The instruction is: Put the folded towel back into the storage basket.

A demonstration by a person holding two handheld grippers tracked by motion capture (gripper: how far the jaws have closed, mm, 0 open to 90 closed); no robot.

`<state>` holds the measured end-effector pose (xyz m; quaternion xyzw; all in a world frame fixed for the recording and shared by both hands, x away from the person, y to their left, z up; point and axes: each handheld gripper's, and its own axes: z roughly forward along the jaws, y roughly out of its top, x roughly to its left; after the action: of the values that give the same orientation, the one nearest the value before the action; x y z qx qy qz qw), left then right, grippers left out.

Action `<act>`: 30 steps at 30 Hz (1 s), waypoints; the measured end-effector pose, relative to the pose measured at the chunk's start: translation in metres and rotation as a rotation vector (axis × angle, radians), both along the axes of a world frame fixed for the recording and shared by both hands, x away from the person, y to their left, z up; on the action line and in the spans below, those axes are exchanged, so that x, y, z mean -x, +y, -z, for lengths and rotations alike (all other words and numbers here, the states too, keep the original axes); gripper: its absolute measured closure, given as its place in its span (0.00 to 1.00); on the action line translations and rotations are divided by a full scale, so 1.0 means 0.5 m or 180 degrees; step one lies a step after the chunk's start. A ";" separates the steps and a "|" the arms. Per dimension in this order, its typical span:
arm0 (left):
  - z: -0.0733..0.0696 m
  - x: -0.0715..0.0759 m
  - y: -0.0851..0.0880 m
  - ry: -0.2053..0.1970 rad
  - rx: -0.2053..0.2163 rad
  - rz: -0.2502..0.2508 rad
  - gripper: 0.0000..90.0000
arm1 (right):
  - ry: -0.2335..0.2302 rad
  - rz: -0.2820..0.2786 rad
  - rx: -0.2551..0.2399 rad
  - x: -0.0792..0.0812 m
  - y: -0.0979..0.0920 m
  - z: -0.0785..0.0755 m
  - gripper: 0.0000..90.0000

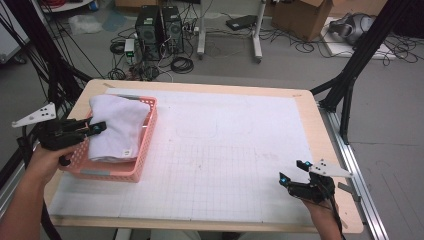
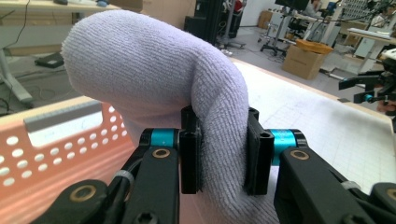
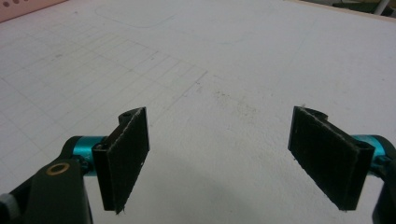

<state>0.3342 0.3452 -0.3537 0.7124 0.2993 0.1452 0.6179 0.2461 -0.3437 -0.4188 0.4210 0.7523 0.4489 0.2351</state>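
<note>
Even, bright indoor light, soft shadows, slight blur throughout.

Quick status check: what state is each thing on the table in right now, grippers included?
Towel: folded, lying in the basket, one edge pinched.
Pink basket: upright at the table's left, holding the towel.
Left gripper: shut on the towel.
Right gripper: open, empty, low over the mat.
</note>
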 end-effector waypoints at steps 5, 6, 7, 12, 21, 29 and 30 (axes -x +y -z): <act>0.012 -0.010 -0.008 0.0050 -0.0034 0.0008 0.80 | 0.0009 0.0003 -0.0005 0.000 0.000 0.001 0.21; 0.014 -0.012 -0.009 0.0061 -0.0032 0.0005 0.80 | 0.0008 0.0004 0.0002 0.000 0.000 0.001 0.21; 0.016 -0.015 -0.011 0.0070 -0.0037 0.0001 0.80 | 0.0004 0.0006 0.0001 0.000 0.001 0.001 0.21; 0.026 -0.030 -0.015 0.0164 -0.0031 -0.0093 0.79 | 0.0004 0.0005 -0.0024 0.001 -0.001 0.000 0.21; 0.042 -0.047 -0.015 0.0444 -0.0187 -0.0229 0.76 | -0.0002 0.0009 -0.0014 0.001 -0.002 0.001 0.21; 0.022 -0.047 0.007 0.0567 -0.0139 -0.0875 0.37 | 0.0016 0.0011 -0.0017 0.000 0.000 0.002 0.21; 0.017 -0.045 0.010 0.0535 -0.0129 -0.0941 0.36 | 0.0012 0.0013 -0.0020 0.000 0.000 0.002 0.21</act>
<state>0.3566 0.3502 -0.3622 0.6825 0.4484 0.1805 0.5482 0.2462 -0.3439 -0.4196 0.4241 0.7505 0.4500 0.2333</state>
